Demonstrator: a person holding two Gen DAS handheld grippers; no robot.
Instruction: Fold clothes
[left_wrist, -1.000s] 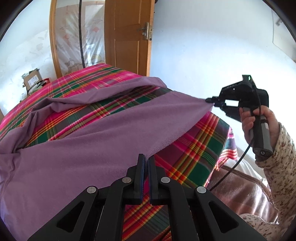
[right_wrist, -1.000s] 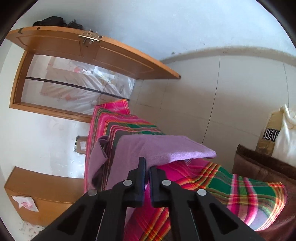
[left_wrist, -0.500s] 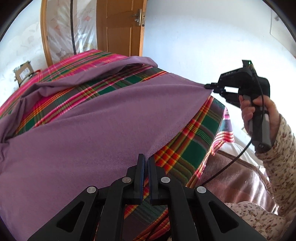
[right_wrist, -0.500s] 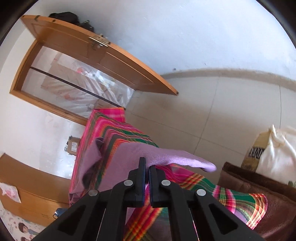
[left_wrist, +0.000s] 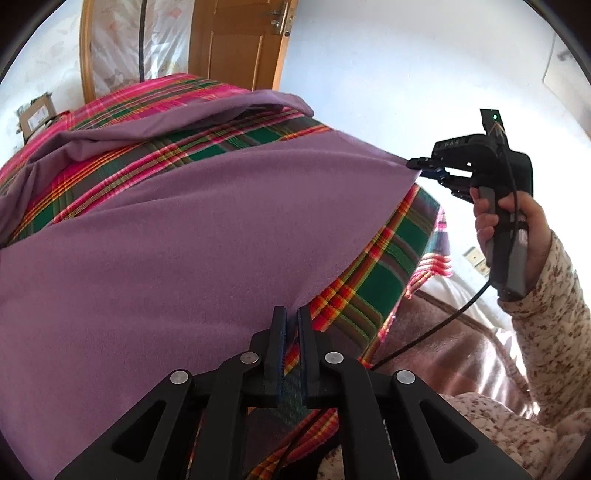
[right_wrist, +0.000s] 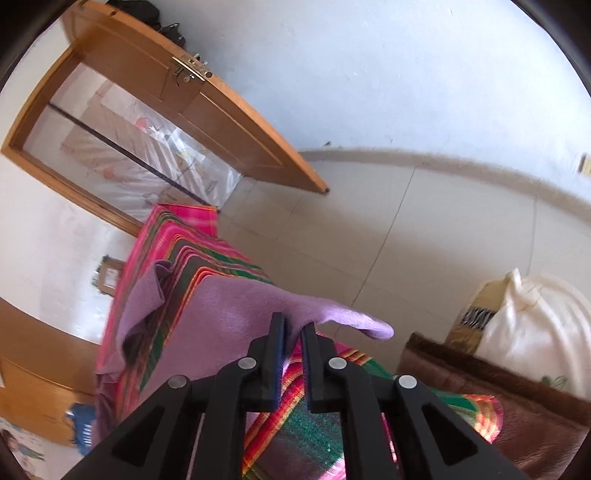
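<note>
Purple fabric (left_wrist: 192, 236), a soft fleece-like garment, lies spread across a plaid bedcover (left_wrist: 384, 280), its near edge lifted off the bed and stretched between both tools. The left gripper (left_wrist: 291, 325) sits at the near middle of that edge; its fingers stand a narrow gap apart with the hem running into the gap, so it looks to be pinching the cloth, though how firmly I cannot tell. The right gripper (left_wrist: 415, 162), held in a hand (left_wrist: 506, 218) at the right of the left wrist view, has its tips drawn together on the garment's right corner. In its own view the corner (right_wrist: 354, 321) hangs past the fingers as a loose flap. A far part of the garment (left_wrist: 177, 118) is bunched toward the door (left_wrist: 236, 40), with a strip of bedcover showing between it and the main body. No neat folded packet is visible; the piece is mostly open, so most of the folding seems left. Whether this raised edge is being carried over for a fold or pulled out flat, I cannot tell.
</note>
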